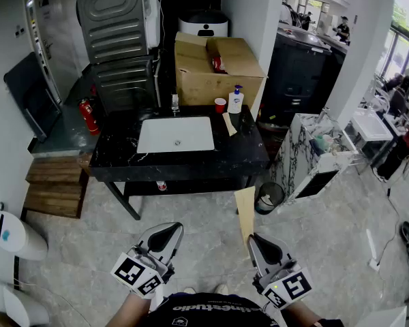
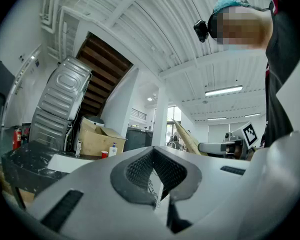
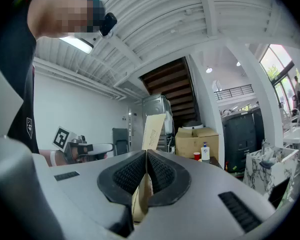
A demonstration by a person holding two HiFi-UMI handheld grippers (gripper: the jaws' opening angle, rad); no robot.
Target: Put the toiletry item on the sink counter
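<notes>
The toiletry item is a flat tan paper packet (image 1: 245, 213), standing up from my right gripper (image 1: 258, 240), which is shut on its lower end. In the right gripper view the packet (image 3: 153, 131) rises between the closed pads. My left gripper (image 1: 169, 233) is shut with nothing in it; its pads meet at the tip (image 2: 153, 152). Both grippers hang low over the floor, well short of the black marble sink counter (image 1: 116, 145) with its white basin (image 1: 176, 134). A similar tan packet (image 1: 230, 123) lies on the counter's right part.
On the counter's back edge stand a soap pump bottle (image 1: 236, 101), a red cup (image 1: 220, 105) and a small clear bottle (image 1: 175, 103). A cardboard box (image 1: 215, 70) sits behind. A black bin (image 1: 268, 197) and a marble-patterned stand (image 1: 312, 157) are to the right, wooden steps (image 1: 54, 182) to the left.
</notes>
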